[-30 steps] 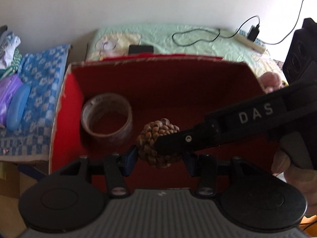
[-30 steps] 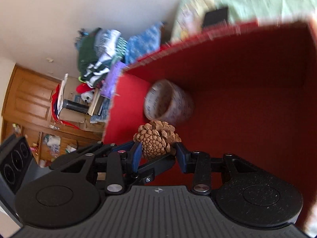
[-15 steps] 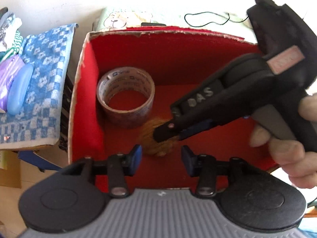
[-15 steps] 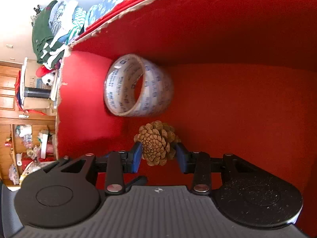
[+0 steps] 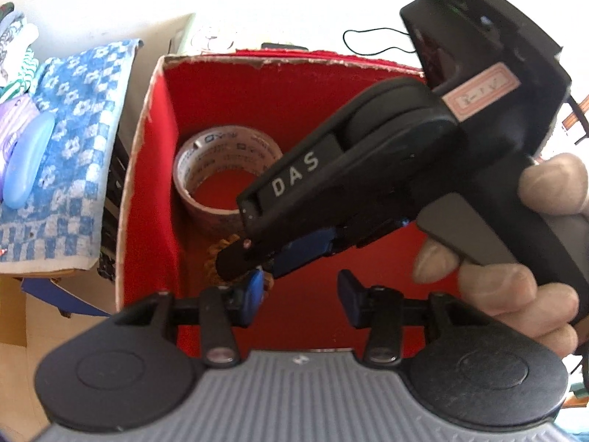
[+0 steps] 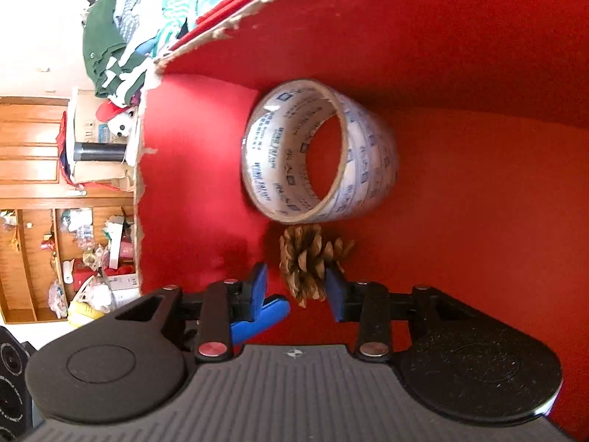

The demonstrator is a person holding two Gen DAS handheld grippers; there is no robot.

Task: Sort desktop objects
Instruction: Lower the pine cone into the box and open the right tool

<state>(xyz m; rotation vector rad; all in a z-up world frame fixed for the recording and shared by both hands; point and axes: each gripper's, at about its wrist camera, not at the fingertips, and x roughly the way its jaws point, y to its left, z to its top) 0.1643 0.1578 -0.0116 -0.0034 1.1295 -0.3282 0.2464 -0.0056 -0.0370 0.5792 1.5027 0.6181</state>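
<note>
Red walls of a cardboard box point(image 5: 162, 184) fill both views, with a blue checked cloth point(image 5: 70, 140) on the bed to its left and wooden shelves beyond. Inside the box a tape roll point(image 6: 320, 154) lies on the floor, and the pinecone point(image 6: 309, 261) sits just beside it, touching or nearly touching its lower rim.

The right gripper point(image 6: 296, 287) is reaching down into the box with its jaws opening. The pinecone is between the blue pads, the right pad against its scales and the left pad clear, so it looks released rather than pinched. The left gripper point(image 5: 300, 293) hovers above the near edge with its jaws apart and nothing between them.

To finish the drop well, I would let the right jaws spread fully before lifting, then draw straight back out so a pad does not snag a scale and drag the cone along. The left gripper should keep clear of the right one's path.

A second ago the cone was clamped between the right pads and held up above the box floor; half a second ago it was low in the box but still pinched. Now it rests by the tape
</note>
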